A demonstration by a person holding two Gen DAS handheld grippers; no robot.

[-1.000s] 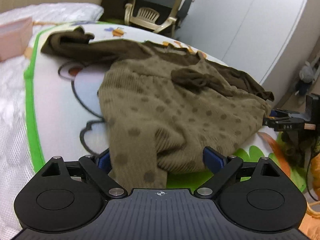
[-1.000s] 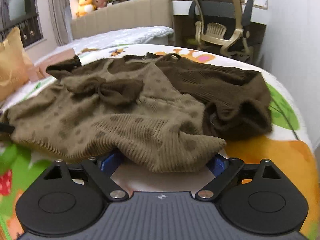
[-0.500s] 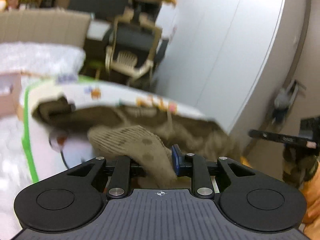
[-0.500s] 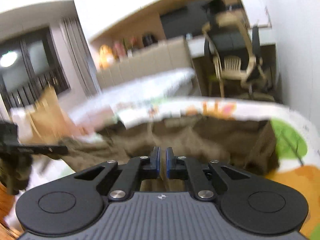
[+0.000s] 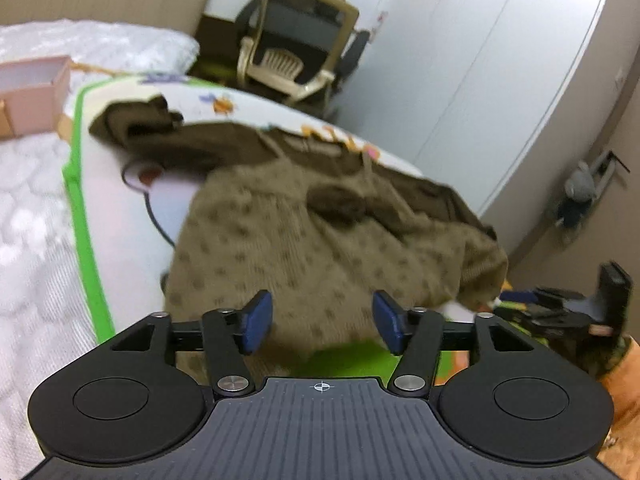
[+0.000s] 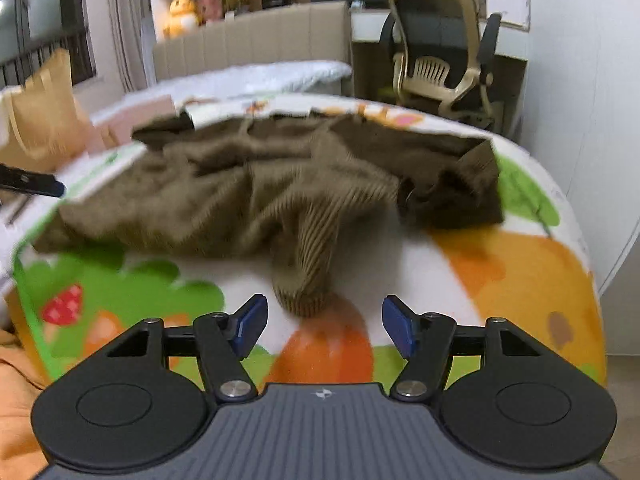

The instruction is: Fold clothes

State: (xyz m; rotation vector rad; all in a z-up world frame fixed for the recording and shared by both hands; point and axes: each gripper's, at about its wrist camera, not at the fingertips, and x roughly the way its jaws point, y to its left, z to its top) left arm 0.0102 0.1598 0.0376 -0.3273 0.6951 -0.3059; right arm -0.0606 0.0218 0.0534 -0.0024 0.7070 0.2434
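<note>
A brown knit garment with darker dots (image 5: 304, 248) lies spread on a cartoon-print mat (image 5: 120, 208); a dark brown bow (image 5: 336, 200) sits on its chest. In the right wrist view the same garment (image 6: 248, 192) lies rumpled, a ribbed sleeve cuff (image 6: 304, 296) pointing at me. My left gripper (image 5: 322, 322) is open and empty, just before the garment's near hem. My right gripper (image 6: 324, 324) is open and empty, just short of the cuff. The right gripper also shows at the edge of the left wrist view (image 5: 568, 308).
A pink box (image 5: 32, 96) sits on the white bedding at left. An office chair (image 6: 444, 64) stands beyond the mat by a desk. A tan headboard (image 6: 248, 48) and a yellow bag (image 6: 40, 120) are at back left. A white wardrobe (image 5: 500, 80) is at right.
Both grippers were shut on the garment and lifted half a second ago. Now both have opened and let go; the garment lies on the mat, sleeve cuff stretched toward the right gripper.
</note>
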